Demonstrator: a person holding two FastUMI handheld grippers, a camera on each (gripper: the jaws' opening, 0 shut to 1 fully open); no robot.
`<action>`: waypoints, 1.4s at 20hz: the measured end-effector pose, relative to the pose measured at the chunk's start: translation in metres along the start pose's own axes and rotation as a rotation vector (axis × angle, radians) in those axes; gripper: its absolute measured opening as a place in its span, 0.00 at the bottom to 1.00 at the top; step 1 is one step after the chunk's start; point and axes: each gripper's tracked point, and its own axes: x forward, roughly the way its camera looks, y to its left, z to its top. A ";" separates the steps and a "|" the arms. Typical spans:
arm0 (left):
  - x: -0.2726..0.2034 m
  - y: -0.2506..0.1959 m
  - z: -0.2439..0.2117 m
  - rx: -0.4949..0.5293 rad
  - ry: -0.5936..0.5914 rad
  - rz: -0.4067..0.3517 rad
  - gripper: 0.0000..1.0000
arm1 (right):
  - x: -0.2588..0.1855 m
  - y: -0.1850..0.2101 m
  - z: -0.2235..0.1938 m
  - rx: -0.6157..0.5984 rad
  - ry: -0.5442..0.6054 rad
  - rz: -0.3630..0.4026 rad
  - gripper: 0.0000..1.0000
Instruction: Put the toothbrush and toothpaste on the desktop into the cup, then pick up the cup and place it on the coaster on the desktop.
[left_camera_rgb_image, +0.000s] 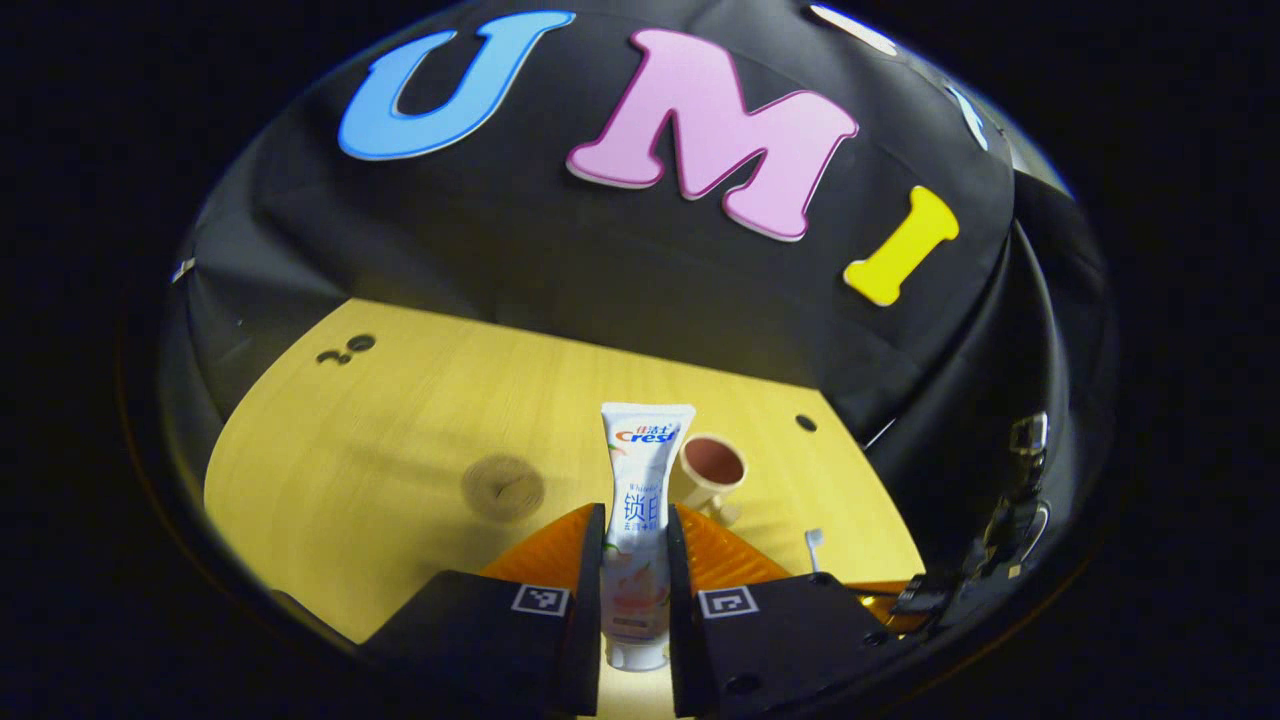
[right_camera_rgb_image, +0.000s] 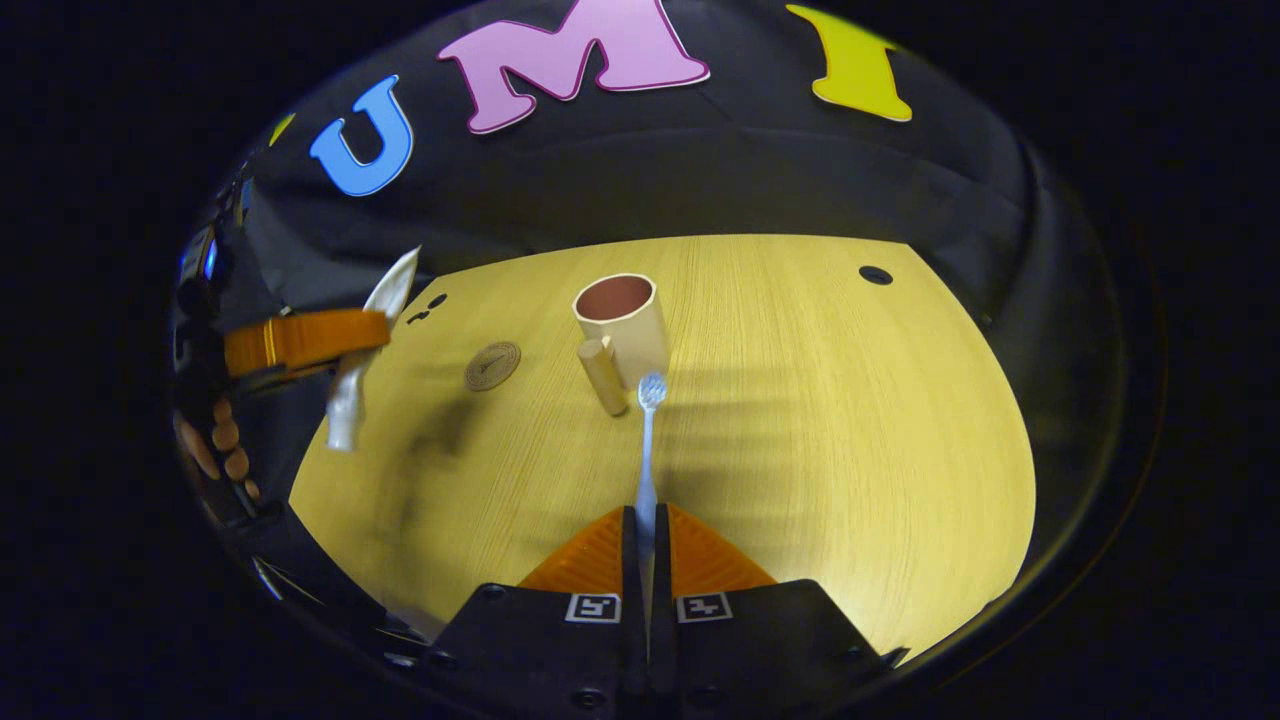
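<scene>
Left gripper view: left gripper (left_camera_rgb_image: 637, 540) clamps the toothpaste tube (left_camera_rgb_image: 640, 520) upright above the desktop (left_camera_rgb_image: 380, 450).
Right gripper view: right gripper (right_camera_rgb_image: 646, 530) pinches the toothbrush (right_camera_rgb_image: 648, 440), bristles near the cup (right_camera_rgb_image: 622, 325).
Coaster (right_camera_rgb_image: 492, 365): left of cup, apart.

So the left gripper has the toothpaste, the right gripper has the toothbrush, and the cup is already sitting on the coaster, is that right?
Not quite. The cup is not on the coaster: in the right gripper view it stands on the bare desktop, apart from the coaster. The rest holds: the left gripper has the toothpaste and the right gripper has the toothbrush.
</scene>
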 end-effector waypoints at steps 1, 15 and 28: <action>0.012 -0.012 0.015 0.011 -0.023 -0.017 0.33 | 0.000 -0.006 0.004 0.006 -0.004 0.004 0.06; 0.158 -0.082 0.074 0.021 -0.220 -0.147 0.33 | 0.017 -0.062 0.036 -0.068 0.015 -0.016 0.06; 0.196 -0.056 0.000 0.076 -0.280 -0.057 0.34 | 0.040 -0.073 0.025 -0.042 0.075 0.001 0.06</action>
